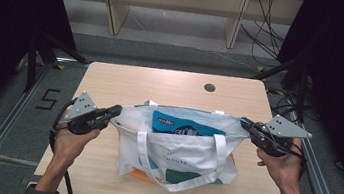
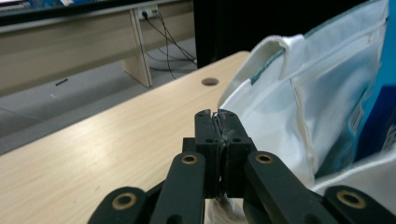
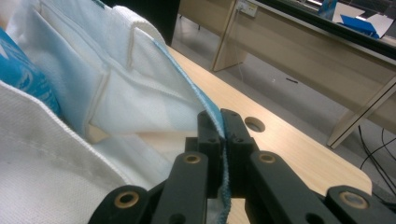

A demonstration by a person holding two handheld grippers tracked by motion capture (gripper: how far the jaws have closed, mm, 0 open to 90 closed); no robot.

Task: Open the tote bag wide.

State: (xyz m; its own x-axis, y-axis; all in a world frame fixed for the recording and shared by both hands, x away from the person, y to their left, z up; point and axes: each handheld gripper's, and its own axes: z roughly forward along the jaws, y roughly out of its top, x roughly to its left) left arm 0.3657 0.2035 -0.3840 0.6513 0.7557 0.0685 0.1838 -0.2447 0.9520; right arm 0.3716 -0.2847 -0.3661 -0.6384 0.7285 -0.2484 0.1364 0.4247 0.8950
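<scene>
The left gripper (image 1: pixel 116 111) is clamped on the left edge of a white tote bag (image 1: pixel 182 154), its black jaws pressed together with a fold of the white cloth pinched between them, as the left gripper view shows close up (image 2: pixel 217 122). The right gripper (image 1: pixel 246 123) is clamped the same way on the bag's right edge, where the right gripper view shows a teal-trimmed hem caught between its closed jaws (image 3: pixel 222 125). Between the two, the bag's mouth is pulled wide and taut. A blue packet (image 1: pixel 181 126) stands inside the bag, against its far wall. One white handle (image 1: pixel 178 166) hangs down the near face. The bag sits near the middle of a light wooden table (image 1: pixel 111 81), whose round cable hole (image 1: pixel 209 88) lies beyond it.
</scene>
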